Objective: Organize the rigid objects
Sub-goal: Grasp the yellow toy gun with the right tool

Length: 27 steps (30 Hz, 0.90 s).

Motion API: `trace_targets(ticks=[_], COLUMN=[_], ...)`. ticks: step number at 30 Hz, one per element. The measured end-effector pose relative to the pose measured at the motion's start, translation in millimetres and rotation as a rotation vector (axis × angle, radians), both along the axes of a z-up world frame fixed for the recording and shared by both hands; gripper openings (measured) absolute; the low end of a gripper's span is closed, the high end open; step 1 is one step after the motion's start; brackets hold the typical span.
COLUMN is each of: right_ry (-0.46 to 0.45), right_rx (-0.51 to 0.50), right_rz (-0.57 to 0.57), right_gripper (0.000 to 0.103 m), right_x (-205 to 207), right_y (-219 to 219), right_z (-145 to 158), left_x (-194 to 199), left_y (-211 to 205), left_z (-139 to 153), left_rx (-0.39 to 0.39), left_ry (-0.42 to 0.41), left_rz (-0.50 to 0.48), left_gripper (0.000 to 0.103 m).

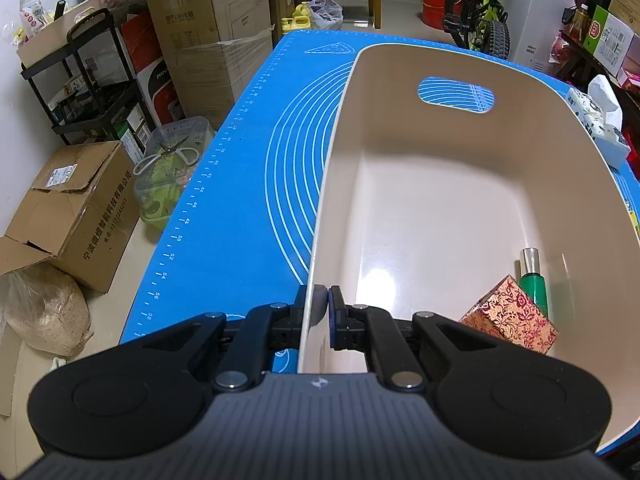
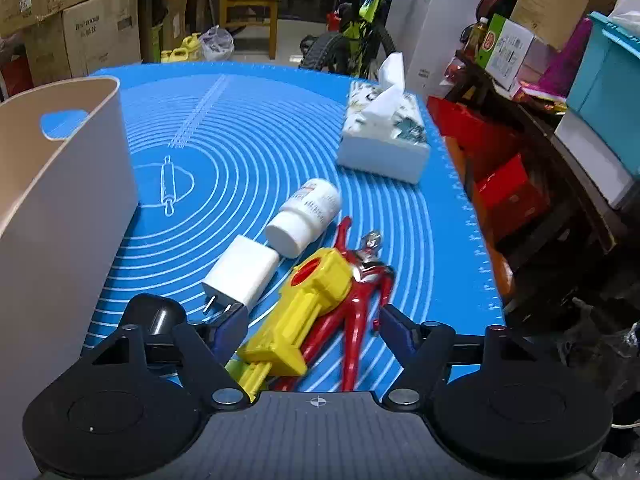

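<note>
Tissue box (image 2: 384, 140), bicycle (image 2: 356, 40), wooden chair (image 2: 250, 4), cardboard boxes (image 1: 76, 216)

Ruler numbers 42–58 on mat (image 1: 240, 184)

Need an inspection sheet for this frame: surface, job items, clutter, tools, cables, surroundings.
Surface: blue baking mat covers the table.
Job's things: cream bin holds a patterned box and a green bottle. On the mat lie a white pill bottle, white charger plug, yellow toy and red figure.
Clutter: tissue box at the mat's far right.
Tools: left tool shut on the bin's wall; right tool open, straddling the yellow toy and red figure.
Cables: nothing seen.
Surroundings: cardboard boxes, wooden chair, bicycle.
</note>
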State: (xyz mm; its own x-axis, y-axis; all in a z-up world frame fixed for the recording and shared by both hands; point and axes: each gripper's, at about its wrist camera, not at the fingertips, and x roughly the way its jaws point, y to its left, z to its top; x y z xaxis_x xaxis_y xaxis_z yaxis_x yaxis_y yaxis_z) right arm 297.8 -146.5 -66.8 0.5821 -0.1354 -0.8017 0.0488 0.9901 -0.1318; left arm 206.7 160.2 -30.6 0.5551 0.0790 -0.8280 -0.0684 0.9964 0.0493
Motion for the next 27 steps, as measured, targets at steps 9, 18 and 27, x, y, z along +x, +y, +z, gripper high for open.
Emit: trace_targets(ticks=[9,18,27], right_ry=[-0.005,-0.025,-0.087], right_rx=[-0.025,0.062,0.053], right_rz=[0.011,0.014,-0.019], right_gripper=[0.059,0.034,0.033], right_x=[8,-2,-10], right_y=[3,-7,-11], right_z=[-12,-4,10], left_x=[0,0,0], left_y=[0,-2,-2], left_z=[-1,-1,-1], left_rx=[0.005,0.005,0.006], left_ry=[0.001,0.002,0.002], left_rz=[-0.006,-0.002,-0.003], left_gripper=[0.011,0.011,0.011])
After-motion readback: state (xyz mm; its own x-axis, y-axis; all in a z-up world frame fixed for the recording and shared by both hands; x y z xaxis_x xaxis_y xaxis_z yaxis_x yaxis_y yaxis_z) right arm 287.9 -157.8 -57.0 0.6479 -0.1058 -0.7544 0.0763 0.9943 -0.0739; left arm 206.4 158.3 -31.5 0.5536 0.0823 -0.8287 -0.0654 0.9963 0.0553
